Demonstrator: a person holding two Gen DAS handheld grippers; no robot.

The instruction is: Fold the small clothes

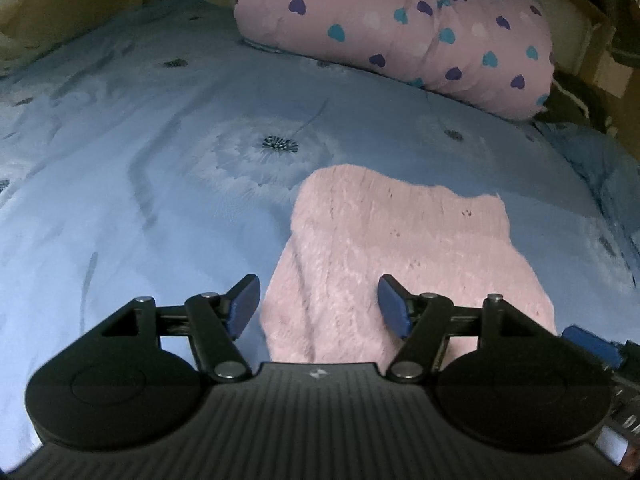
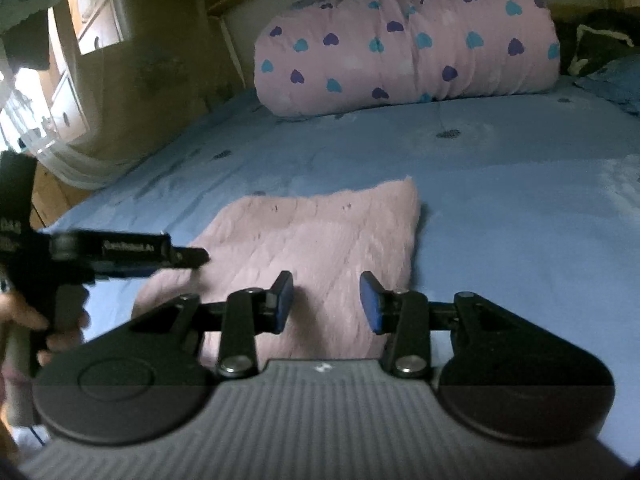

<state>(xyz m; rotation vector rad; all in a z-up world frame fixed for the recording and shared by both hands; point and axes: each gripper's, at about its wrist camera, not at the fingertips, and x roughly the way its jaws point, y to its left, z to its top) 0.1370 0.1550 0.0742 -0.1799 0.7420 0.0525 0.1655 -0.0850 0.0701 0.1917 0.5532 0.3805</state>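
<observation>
Your left gripper point(image 2: 188, 258), seen side-on from the right wrist camera, carries small white lettering on its black body that seems to read "GenRobot.AI", though blur makes it uncertain. More white marks sit at its far left edge, too blurred to read.
</observation>
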